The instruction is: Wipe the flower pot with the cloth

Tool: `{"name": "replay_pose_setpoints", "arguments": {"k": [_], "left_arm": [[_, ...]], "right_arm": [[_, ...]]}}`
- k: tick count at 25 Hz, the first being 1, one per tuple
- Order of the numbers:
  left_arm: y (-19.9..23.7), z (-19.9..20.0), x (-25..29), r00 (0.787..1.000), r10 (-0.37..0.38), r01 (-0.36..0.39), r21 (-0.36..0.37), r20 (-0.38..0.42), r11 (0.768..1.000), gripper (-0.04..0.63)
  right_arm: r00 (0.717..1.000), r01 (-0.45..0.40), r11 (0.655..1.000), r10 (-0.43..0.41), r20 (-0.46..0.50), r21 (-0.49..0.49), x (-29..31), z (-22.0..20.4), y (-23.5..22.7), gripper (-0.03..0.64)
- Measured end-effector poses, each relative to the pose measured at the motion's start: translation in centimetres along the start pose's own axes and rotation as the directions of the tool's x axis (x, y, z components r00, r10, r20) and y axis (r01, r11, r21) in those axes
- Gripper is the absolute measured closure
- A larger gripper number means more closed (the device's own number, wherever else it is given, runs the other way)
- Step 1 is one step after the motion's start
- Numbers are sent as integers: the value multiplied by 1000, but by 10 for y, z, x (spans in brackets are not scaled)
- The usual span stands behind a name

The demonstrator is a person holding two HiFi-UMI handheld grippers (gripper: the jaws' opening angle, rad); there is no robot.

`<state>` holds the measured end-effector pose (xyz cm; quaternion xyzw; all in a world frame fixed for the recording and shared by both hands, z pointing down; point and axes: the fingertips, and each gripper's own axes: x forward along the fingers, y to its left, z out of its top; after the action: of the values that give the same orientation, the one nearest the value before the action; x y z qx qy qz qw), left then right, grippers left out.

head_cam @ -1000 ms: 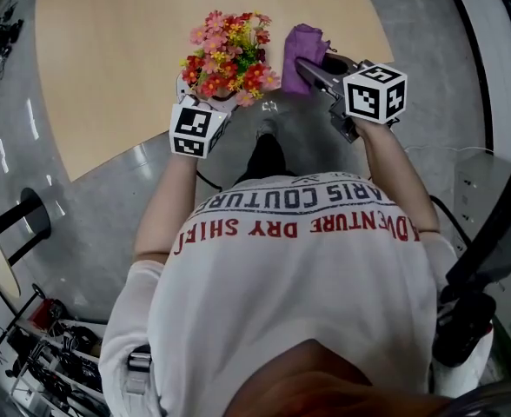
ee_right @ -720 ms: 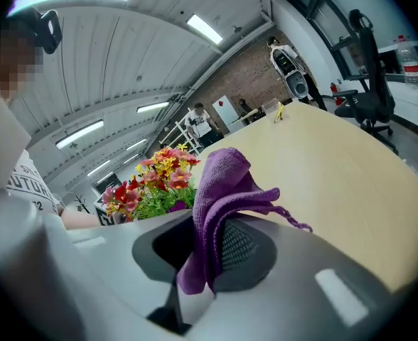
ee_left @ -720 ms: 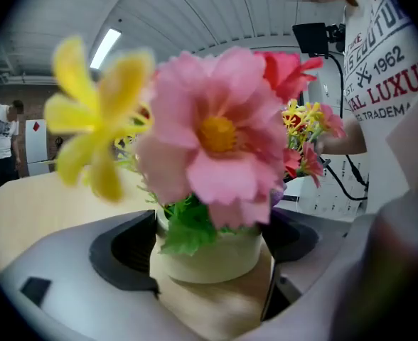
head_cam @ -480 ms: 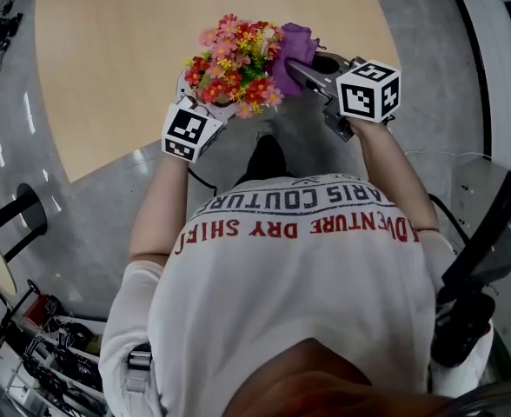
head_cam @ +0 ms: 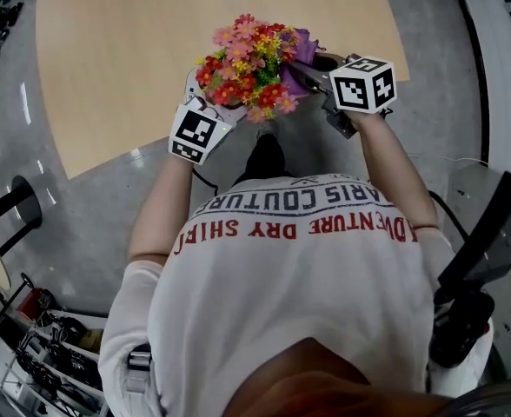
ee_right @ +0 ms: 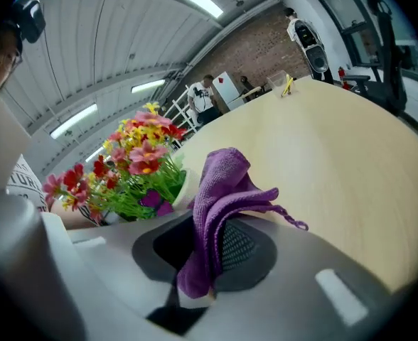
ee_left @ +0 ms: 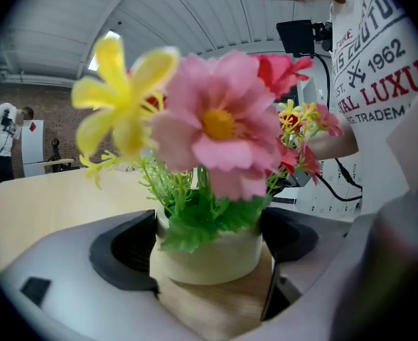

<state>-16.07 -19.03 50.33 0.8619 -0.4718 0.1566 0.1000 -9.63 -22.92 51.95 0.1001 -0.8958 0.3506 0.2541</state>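
Note:
A cream flower pot (ee_left: 207,256) with pink, red and yellow artificial flowers (head_cam: 248,63) is held above the table edge. My left gripper (ee_left: 210,244) is shut on the pot, its dark pads pressing the pot's two sides. A purple cloth (ee_right: 217,204) is pinched in my right gripper (ee_right: 203,251), which is shut on it. In the head view the cloth (head_cam: 301,52) sits right beside the flowers, mostly hidden behind them, with the right gripper (head_cam: 318,75) just right of the bouquet. The pot (ee_right: 179,187) shows close to the cloth in the right gripper view.
A round light wooden table (head_cam: 134,50) lies ahead, its near edge under the grippers. Grey floor surrounds it. A black stand (head_cam: 490,241) rises at the right and a cluttered rack (head_cam: 38,354) is at the lower left. People stand far off (ee_right: 203,99).
The pot and flowers have shifted right and slightly up with my left gripper. The cloth in my right gripper has closed in against the flowers and is now partly hidden by them.

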Motion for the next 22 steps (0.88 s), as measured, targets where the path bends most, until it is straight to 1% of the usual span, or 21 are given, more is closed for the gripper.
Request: {"name": "replay_pose_setpoints", "arguments": {"k": [2,4,5,7,9,11,13,14,16,18,19,20,22], "left_arm": [[0,0,0,1000,-6,6,4,-4,1000,120],[0,0,0,1000,-15,15,9,-10,1000,120],[-1,0,0,1000,-20,20,11,-12,1000,120],[0,-1,1,999,-28,29,14,-14,999,120],[1,-2,0,999,-32,32,15,-17,999,120],[0,-2,0,999,-30,30,16,-26,999,120],[-1,-1,0,999,-21,22,5,-32,1000,120],[-2,-1,-2,999,-13,12,-12,-31,1000,118],[-2,1,-8,999,26,-27,-63,-21,998,119],[-3,2,-15,996,94,-95,-118,-13,989,118],[-3,2,-17,991,136,-136,-144,-9,980,118],[-4,1,-20,983,184,-181,-172,-4,968,118],[-5,3,-24,959,282,-272,-237,9,933,118]], "right_arm": [[995,72,997,-74,-66,-41,7,-7,-8,572],[983,130,988,-140,-119,-88,12,-13,-14,573],[978,144,985,-157,-135,-99,13,-15,-15,572],[976,148,985,-160,-150,-87,15,-16,-18,573],[978,140,988,-149,-150,-67,16,-16,-18,572],[981,138,989,-143,-129,-50,14,-16,-18,572],[986,148,988,-150,-73,-32,7,-12,-16,572],[987,155,988,-156,-39,-28,2,-10,-15,572],[986,167,985,-167,25,-29,-10,-5,-12,571],[983,172,985,-170,74,-28,-24,-4,-8,572],[981,171,985,-168,93,-27,-32,-4,-6,572],[980,170,985,-166,110,-26,-41,-4,-3,572],[976,166,986,-160,147,-32,-59,-5,5,572]]}}
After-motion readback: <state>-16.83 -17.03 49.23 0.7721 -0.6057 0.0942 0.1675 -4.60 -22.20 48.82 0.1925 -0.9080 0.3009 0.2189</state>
